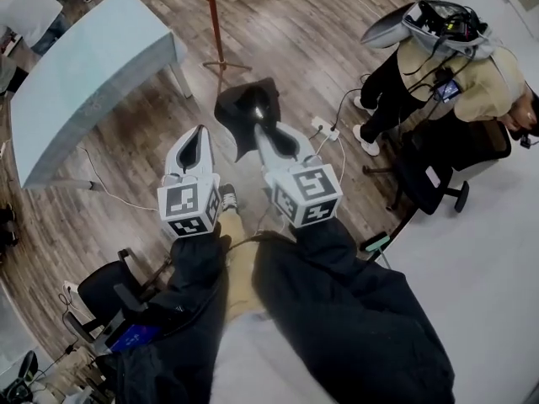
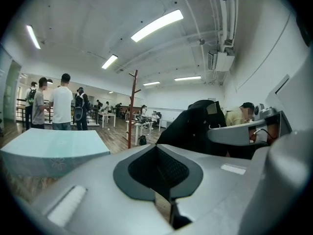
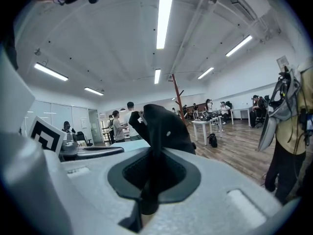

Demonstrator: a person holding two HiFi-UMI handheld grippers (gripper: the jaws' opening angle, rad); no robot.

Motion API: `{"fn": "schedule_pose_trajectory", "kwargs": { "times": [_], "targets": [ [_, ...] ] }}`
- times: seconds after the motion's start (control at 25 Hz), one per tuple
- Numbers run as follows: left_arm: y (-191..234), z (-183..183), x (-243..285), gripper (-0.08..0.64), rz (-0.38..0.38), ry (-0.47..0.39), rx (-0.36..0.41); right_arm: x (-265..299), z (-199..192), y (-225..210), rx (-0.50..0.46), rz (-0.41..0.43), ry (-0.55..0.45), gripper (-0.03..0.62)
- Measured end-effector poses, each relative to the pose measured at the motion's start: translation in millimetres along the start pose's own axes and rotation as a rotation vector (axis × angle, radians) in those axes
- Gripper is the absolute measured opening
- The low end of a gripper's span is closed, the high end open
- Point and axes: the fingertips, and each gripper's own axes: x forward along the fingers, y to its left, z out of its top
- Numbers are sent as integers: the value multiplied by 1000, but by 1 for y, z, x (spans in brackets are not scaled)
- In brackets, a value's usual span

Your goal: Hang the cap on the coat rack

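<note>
Black cap (image 1: 248, 112), carried in my right gripper (image 1: 261, 133).
Left to right: pale blue table (image 1: 84, 66) on the wooden floor (image 1: 286, 23); my left gripper (image 1: 200, 137), jaws together with nothing between them, held just beside the right one; coat rack (image 1: 216, 23), a reddish-brown pole standing beyond both claws; the cap, near the pole's foot but apart from it, hanging over the floor; my right jaws clamped on the cap's edge; person in a tan top (image 1: 438, 66) at far right.
</note>
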Motion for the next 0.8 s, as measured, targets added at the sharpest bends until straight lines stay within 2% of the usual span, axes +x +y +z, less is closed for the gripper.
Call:
{"fn": "schedule_pose_trajectory", "kwargs": {
  "times": [0.16, 0.4, 0.8],
  "targets": [
    [44, 7, 40, -2, 4, 12, -17, 53, 15, -7, -2, -12, 4, 25],
    [76, 25, 95, -2, -38, 15, -17, 116, 37, -20, -8, -41, 9, 25],
    [133, 36, 146, -2, -77, 32, -28, 190, 49, -25, 3, -87, 17, 25]
  ]
}}
